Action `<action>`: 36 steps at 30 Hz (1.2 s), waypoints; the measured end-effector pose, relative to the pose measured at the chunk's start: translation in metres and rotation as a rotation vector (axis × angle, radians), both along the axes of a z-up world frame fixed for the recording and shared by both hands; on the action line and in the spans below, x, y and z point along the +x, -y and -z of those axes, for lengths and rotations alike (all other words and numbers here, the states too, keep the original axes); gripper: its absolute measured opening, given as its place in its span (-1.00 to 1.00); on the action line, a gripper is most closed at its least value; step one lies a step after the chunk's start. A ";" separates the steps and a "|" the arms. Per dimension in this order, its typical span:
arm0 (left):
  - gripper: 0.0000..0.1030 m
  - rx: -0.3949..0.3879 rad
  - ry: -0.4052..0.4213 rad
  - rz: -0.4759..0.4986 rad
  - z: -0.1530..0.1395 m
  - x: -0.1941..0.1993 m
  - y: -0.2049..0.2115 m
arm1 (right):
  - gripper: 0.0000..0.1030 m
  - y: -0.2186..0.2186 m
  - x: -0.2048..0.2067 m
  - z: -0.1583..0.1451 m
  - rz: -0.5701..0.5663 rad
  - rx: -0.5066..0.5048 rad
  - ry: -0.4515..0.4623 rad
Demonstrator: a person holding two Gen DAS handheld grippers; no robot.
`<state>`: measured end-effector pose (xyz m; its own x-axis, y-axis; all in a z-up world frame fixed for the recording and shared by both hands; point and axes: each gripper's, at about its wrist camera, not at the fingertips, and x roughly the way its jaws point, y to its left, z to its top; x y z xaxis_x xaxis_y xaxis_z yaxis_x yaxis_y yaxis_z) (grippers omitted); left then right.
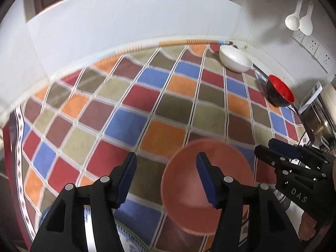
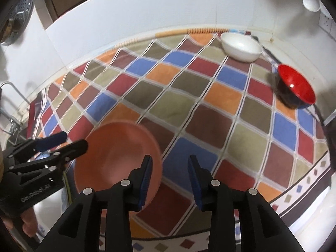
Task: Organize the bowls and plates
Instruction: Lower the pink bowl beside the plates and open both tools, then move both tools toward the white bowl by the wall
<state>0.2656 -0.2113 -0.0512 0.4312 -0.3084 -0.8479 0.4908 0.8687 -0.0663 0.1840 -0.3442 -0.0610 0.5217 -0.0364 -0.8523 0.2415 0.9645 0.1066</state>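
The fingers [image 1: 130, 178] of the left gripper [image 1: 167, 180] stood spread wide with nothing between them, hovering over the checked cloth [image 1: 130, 113] near its front edge. The right gripper [image 2: 170, 180] also had its 2 fingers parted and held nothing; in its own view its left pad overlapped the rim of the salmon-pink bowl [image 2: 117, 159], though whether it touched that rim could not be told through the blur.

That pink bowl sat upright near the front edge of the cloth, between the 2 grippers, and looked smeared in both views. Just in front of it, at the very front edge, a blue-and-white patterned plate [image 1: 126, 239] showed partly under the left gripper, so the bowl was probably being gathered toward the plate into 1 group.

The other 2 pieces waited well apart: a white bowl [image 2: 241, 47] upright in the far right corner by the wall, and a red bowl with a black outside [image 2: 296, 88] near the right edge, tilted toward the camera by the lens or by a fold in the cloth; which, I could not tell. Both grippers being unloaded suggested that the next reach was for 1 of those far bowls.
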 end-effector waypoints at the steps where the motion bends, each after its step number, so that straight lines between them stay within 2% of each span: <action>1: 0.15 0.004 0.014 0.010 -0.005 0.004 0.006 | -0.30 0.004 0.001 -0.002 0.006 -0.003 0.006; 5: 0.25 0.008 0.058 0.030 -0.018 0.017 0.022 | -0.28 0.022 0.010 -0.013 0.041 -0.029 0.040; 8: 0.29 -0.003 0.069 0.046 -0.027 0.027 0.036 | -0.09 0.039 0.016 -0.021 0.070 -0.041 0.070; 14: 0.39 -0.019 0.093 0.067 -0.042 0.046 0.065 | 0.17 0.069 0.031 -0.042 0.102 -0.086 0.129; 19: 0.44 -0.031 0.101 0.072 -0.052 0.064 0.088 | 0.29 0.091 0.041 -0.057 0.124 -0.141 0.168; 22: 0.49 -0.034 0.104 0.081 -0.056 0.073 0.103 | 0.30 0.109 0.048 -0.066 0.142 -0.166 0.187; 28: 0.49 -0.032 0.112 0.103 -0.064 0.092 0.133 | 0.30 0.146 0.064 -0.078 0.178 -0.124 0.201; 36: 0.49 -0.003 0.121 0.128 -0.065 0.129 0.174 | 0.30 0.186 0.089 -0.078 0.195 -0.125 0.198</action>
